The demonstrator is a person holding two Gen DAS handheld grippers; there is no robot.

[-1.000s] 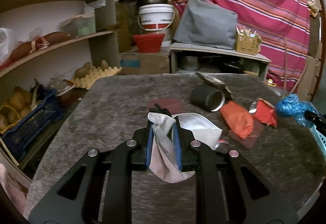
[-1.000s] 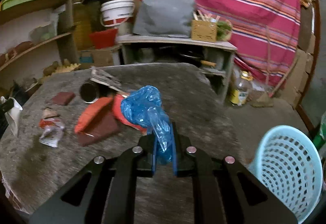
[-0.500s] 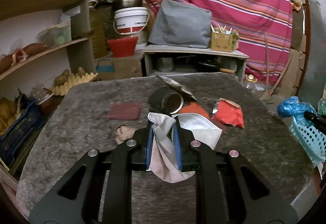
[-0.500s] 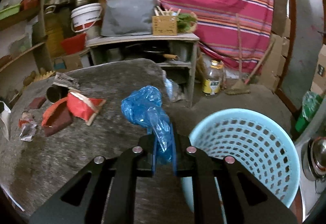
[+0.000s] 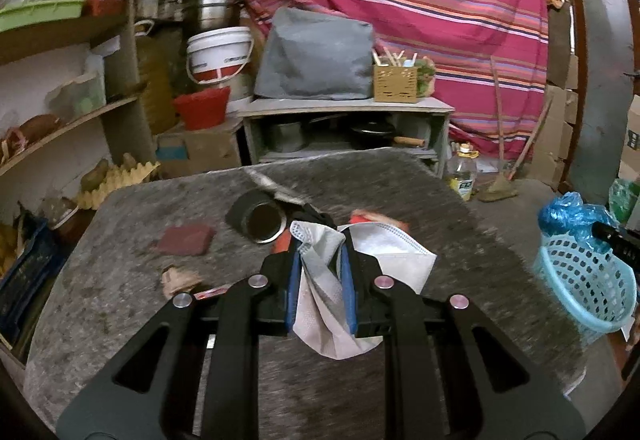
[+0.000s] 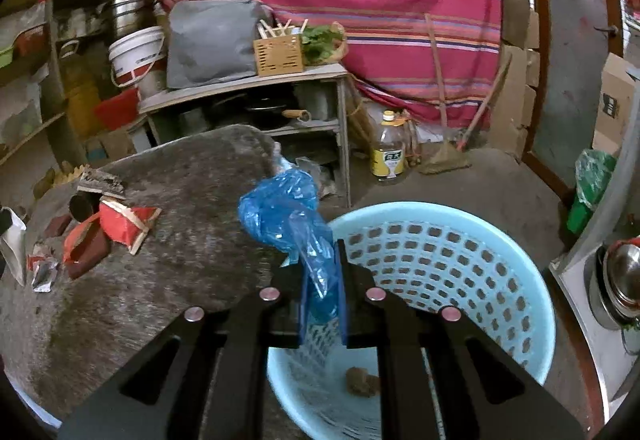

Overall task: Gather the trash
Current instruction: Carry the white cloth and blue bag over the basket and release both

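- Far left on the grey bench (image 5: 132,280): a dark red pad (image 5: 185,244), a crumpled wrapper (image 5: 180,278) nearer, and a black cup (image 5: 258,222) lying on its side, mouth toward the camera.
- Centre — the left gripper (image 5: 319,282) has its jaws narrowed on a white face mask (image 5: 384,256), which hangs limp between them above the bench.
- Behind the mask, red wrappers (image 6: 128,226) lie on the bench, not yet collected.
- Right, off the bench's edge on the floor: a light blue basket (image 6: 460,264), with one brown scrap (image 6: 362,380) at its bottom.
- The right gripper (image 6: 323,296) has its jaws pinched on a crumpled blue plastic bag (image 6: 286,213), held over the basket's near-left rim.
- Judgement: the basket opening lies just below and to the right of the bag, so the right hand is far nearer to dropping — the mask sits well to the basket's left.
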